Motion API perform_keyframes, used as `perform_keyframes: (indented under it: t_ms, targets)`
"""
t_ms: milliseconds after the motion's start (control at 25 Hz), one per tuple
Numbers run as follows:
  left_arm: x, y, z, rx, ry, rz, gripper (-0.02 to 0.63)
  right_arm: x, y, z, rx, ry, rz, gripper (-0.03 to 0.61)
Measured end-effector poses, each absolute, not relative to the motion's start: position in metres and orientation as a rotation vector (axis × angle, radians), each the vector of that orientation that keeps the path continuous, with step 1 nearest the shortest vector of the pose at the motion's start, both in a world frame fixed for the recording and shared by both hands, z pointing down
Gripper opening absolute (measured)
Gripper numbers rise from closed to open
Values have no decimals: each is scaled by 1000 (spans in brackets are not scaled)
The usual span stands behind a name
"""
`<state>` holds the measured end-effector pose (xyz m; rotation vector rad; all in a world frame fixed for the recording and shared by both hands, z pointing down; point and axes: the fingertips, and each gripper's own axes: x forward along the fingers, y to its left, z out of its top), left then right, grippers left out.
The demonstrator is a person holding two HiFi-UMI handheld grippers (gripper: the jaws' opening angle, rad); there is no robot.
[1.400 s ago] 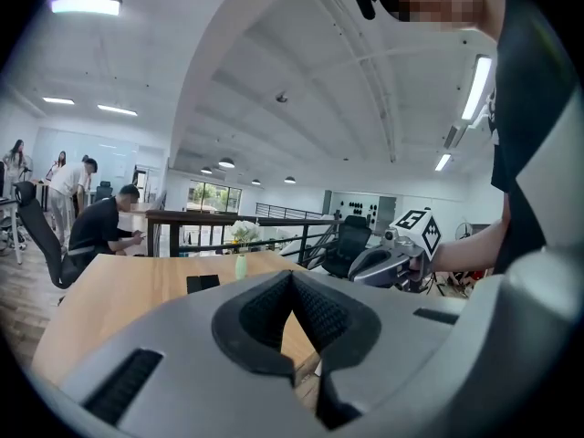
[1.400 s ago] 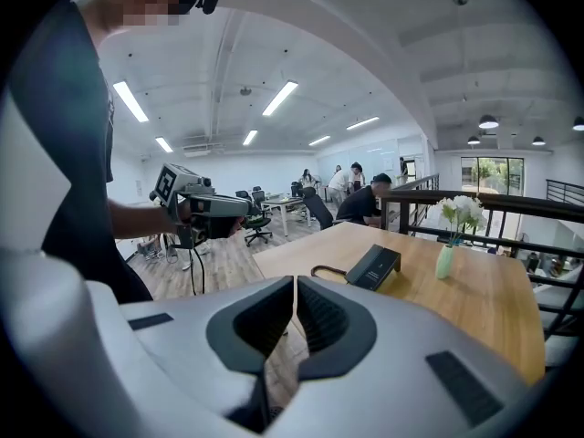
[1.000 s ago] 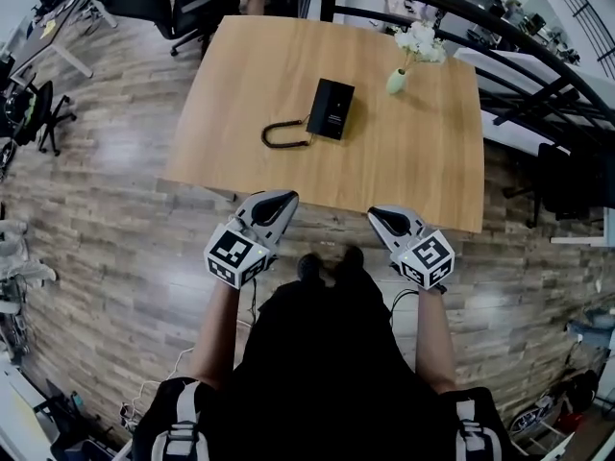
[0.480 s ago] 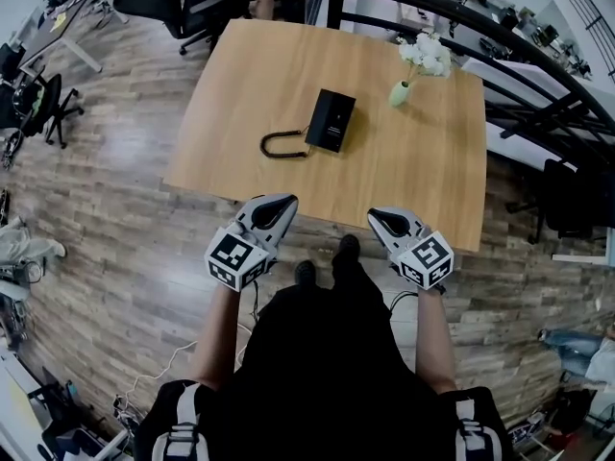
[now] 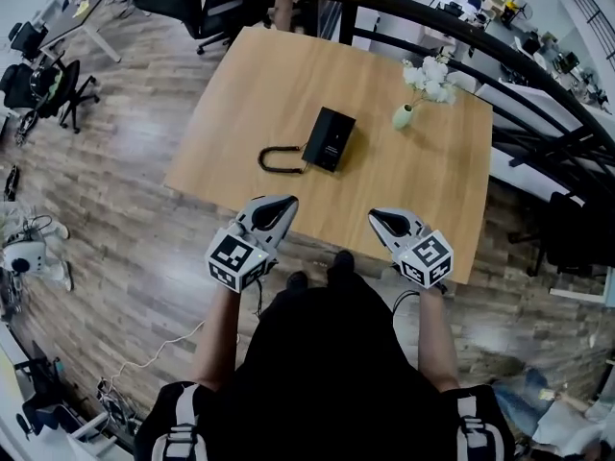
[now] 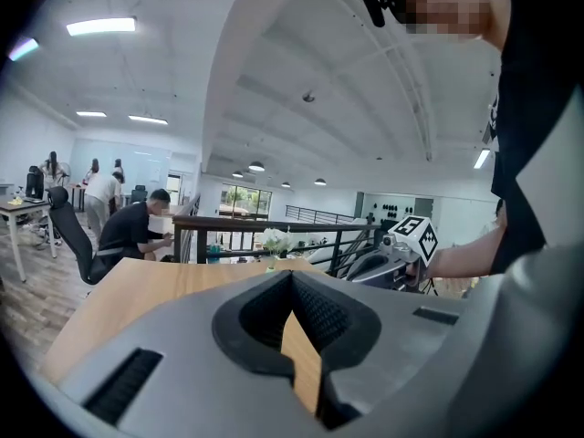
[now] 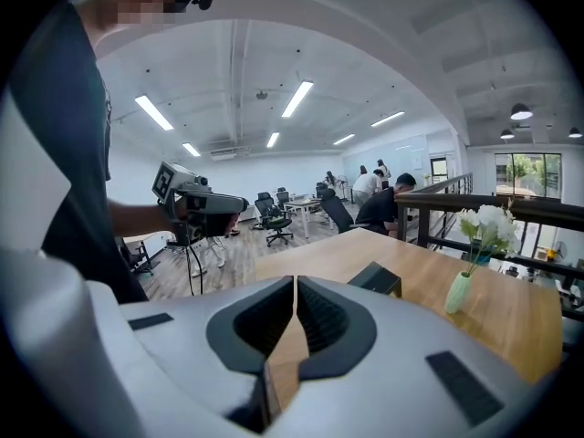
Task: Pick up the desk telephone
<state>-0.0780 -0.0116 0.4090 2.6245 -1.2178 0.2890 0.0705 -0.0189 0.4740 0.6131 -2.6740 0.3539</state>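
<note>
Compared with the earlier head views, the table [image 5: 240, 94] and the desk telephone [image 5: 330, 139] lie lower in the frame and closer to both grippers, whose tips now overlap the near table edge.

Head view: the telephone rests near the middle of the table top, well apart from either gripper. It reads only as a flat black slab, and whether a handset sits on it cannot be told. Its black cord [image 5: 278, 160] loops out on the wood to the telephone's left. A pale vase [image 5: 403, 116] with white flowers [image 5: 429, 76] stands beyond it, towards the far right corner. The person's shoes are largely hidden under the dark torso.

Left gripper [image 5: 286, 201]: jaws pressed together with nothing between them, only a sliver of table wood showing through the notch. In the left gripper view the telephone cannot be made out, since the grey shell covers the lower half of the picture.

Right gripper [image 5: 376, 215]: jaws likewise closed and empty. In the right gripper view only the telephone's upper part shows above the shell.
</note>
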Motion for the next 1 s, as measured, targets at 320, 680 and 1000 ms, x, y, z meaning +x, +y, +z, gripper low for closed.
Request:
perform_keyframes:
  t_ms: [320,680,1000]
  targets:
    - [-63,-26,406,2539,-1377,302,18,74,-60,477,416,-2715,325,25]
    - [-68,-15,409,2416,-1533,329,18,65,-72,483,251,-2749,317,25]
    - [-78,-32,411,2422,-1458,245,18,65,-84,488,332,-2732,355,25]
